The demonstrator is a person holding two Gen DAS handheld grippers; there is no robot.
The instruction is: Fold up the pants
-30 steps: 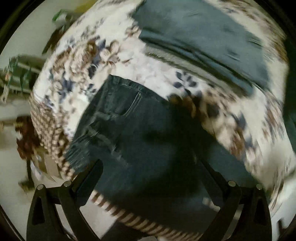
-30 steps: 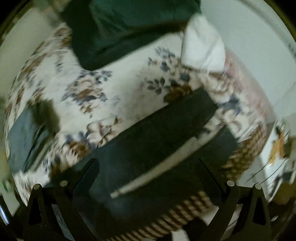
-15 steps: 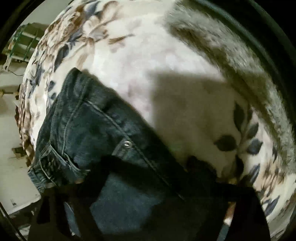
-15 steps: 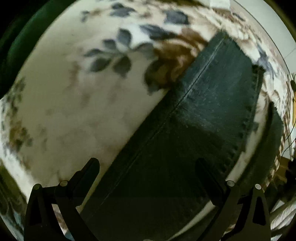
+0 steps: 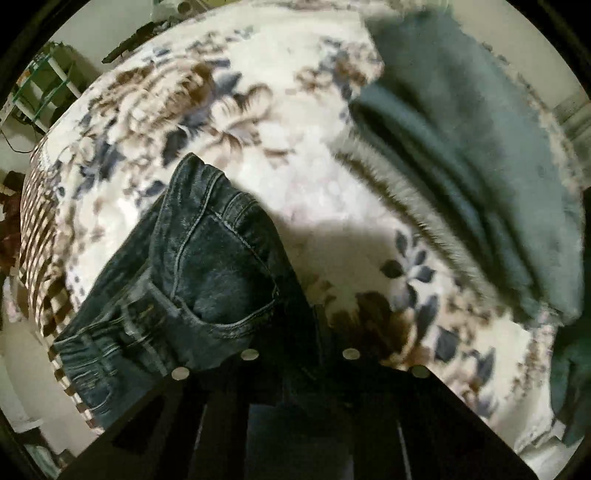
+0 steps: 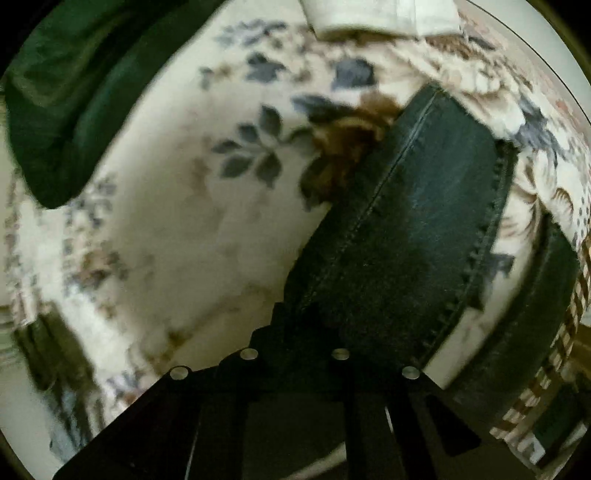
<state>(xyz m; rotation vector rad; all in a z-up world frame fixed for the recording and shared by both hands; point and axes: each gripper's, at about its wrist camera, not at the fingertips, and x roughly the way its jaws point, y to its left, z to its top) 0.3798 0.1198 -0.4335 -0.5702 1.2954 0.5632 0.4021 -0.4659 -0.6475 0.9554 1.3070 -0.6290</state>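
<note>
Left gripper (image 5: 300,328) fingers closed on dark blue denim jeans (image 5: 207,280) near the waistband pocket. Right gripper (image 6: 295,325) fingers closed, apparently pinching a leg seam. Jeans lie on floral fleece bedspread (image 5: 317,206), beside grey folded blanket (image 5: 480,155).

Ahead of my left tongs I see a flowered blanket (image 5: 325,206) with a folded grey-blue cloth (image 5: 476,147) on it up right, while beyond my right tongs lie a dark green cloth (image 6: 77,110) and a white pillow (image 6: 384,16).
</note>
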